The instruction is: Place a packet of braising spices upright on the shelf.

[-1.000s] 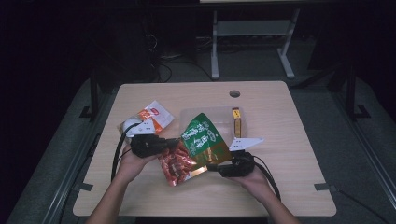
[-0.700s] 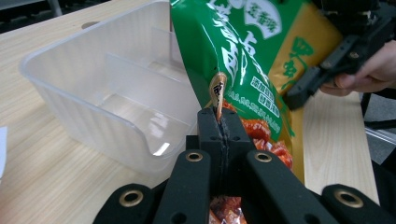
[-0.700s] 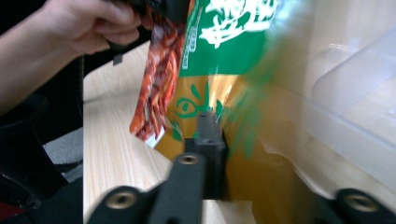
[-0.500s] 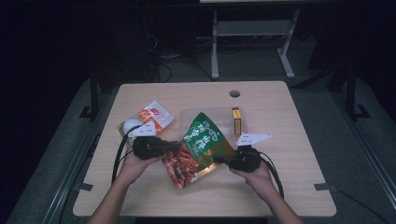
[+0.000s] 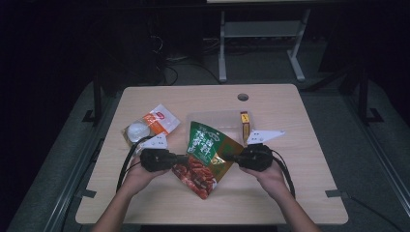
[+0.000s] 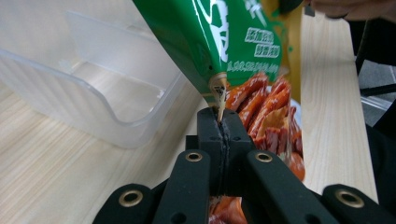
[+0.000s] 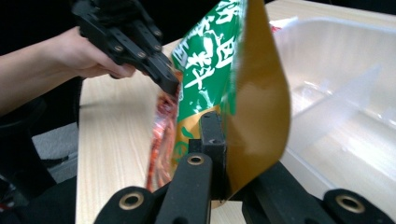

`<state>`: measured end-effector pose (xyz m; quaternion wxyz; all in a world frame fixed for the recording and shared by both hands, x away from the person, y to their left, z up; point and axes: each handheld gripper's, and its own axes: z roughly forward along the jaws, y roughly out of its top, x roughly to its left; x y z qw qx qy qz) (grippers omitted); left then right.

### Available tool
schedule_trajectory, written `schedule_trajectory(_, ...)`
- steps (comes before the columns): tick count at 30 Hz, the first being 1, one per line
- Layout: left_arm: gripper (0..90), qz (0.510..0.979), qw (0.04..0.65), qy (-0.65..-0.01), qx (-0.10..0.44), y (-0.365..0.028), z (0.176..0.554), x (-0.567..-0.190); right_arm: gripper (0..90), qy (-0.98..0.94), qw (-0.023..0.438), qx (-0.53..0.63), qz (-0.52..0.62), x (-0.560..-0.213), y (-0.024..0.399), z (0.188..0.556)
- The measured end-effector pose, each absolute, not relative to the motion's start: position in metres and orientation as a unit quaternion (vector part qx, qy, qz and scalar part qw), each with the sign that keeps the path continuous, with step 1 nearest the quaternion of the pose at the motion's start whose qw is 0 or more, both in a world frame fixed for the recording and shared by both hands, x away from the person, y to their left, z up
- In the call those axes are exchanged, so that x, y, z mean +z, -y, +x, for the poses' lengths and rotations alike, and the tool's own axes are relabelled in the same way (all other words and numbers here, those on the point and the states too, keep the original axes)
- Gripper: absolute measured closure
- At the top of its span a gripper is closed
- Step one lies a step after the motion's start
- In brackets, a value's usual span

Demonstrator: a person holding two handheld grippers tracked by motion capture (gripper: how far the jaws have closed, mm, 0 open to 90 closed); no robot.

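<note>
A green snack bag (image 5: 209,144) hangs between my two grippers just above the table. My left gripper (image 5: 182,158) is shut on its left edge; in the left gripper view the jaws pinch the bag's seam (image 6: 218,105). On the opposite edge my right gripper (image 5: 233,157) is shut, its jaws clamped over the bag's green and gold side (image 7: 243,116). A red snack packet (image 5: 197,175) lies under the green bag on the table. The left gripper (image 7: 169,85) is also seen from the right gripper view, at the bag's far edge.
A clear plastic container (image 5: 220,117) stands right behind the bag, with a divider inside (image 6: 116,51). A small yellow box (image 5: 245,123) stands at its right end. An orange and white packet (image 5: 158,120) and a white round pack (image 5: 137,130) lie at the left.
My right gripper has moved in to the green bag's right edge, shut on it and risen a little. The bag now stands lifted between both grippers. The left gripper kept still.
</note>
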<state>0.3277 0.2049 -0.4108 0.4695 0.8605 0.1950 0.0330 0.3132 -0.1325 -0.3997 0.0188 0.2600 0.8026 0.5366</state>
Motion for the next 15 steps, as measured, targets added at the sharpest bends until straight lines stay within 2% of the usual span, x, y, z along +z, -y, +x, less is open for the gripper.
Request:
schedule_trajectory(11, 80.5, 0.864, 0.463, -0.192, 0.055, -0.208, 0.326, -0.410, 90.0, -0.813, 0.024, 0.539, 0.217, -0.381, 0.132, 0.308)
schedule_trajectory(13, 81.6, 0.860, 0.466, -0.200, 0.058, -0.214, 0.327, -0.410, 90.0, -0.812, 0.022, 0.543, 0.213, -0.379, 0.134, 0.308)
schedule_trajectory(15, 76.3, 0.859, 0.465, -0.206, 0.060, -0.220, 0.328, -0.410, 90.0, -0.811, 0.022, 0.546, 0.211, -0.377, 0.137, 0.307)
